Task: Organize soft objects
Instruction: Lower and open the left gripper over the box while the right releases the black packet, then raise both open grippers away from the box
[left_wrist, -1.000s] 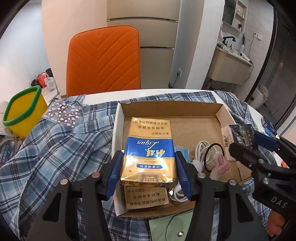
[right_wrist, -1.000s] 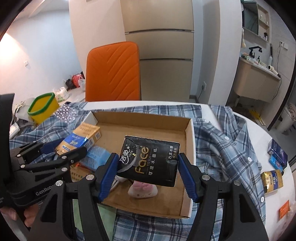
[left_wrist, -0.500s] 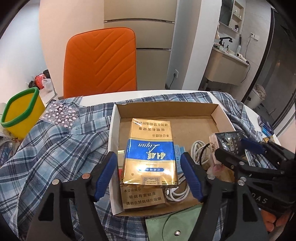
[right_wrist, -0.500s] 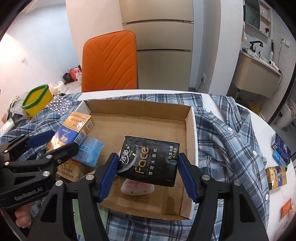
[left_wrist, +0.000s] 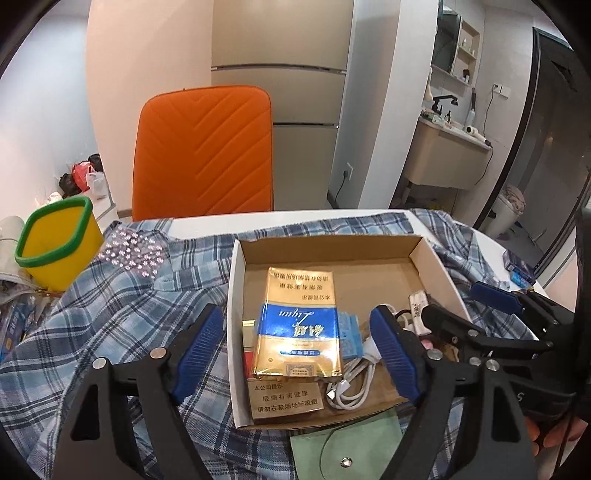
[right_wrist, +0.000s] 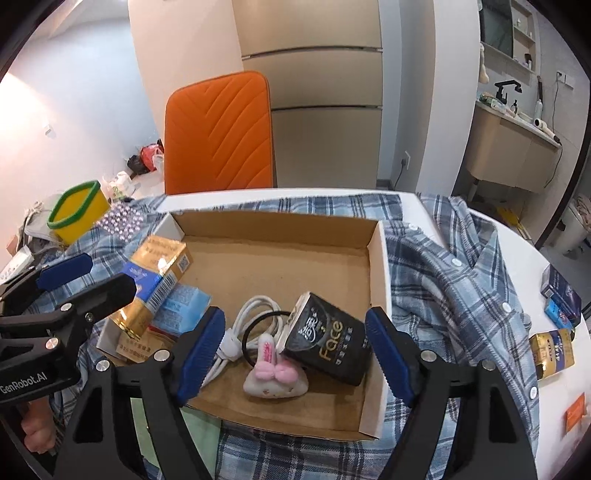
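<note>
In the shallow brown cardboard box (right_wrist: 376, 266), our opening right gripper (right_wrist: 295, 349) brackets the free black "Face" tissue pack (right_wrist: 328, 341); our opening left gripper (left_wrist: 295, 349) flanks the free gold-and-blue "Liqun" carton (left_wrist: 297, 326).

Soft, even indoor light fills both views, brightest on the pale wall left of the orange chair (right_wrist: 218, 133). Shadows inside the cardboard box (right_wrist: 376, 266) are faint. Glare glints off the gold carton (left_wrist: 299, 325). Fisheye bending curves lines away from the chair, with black vignette corners; focus is mostly sharp.
</note>
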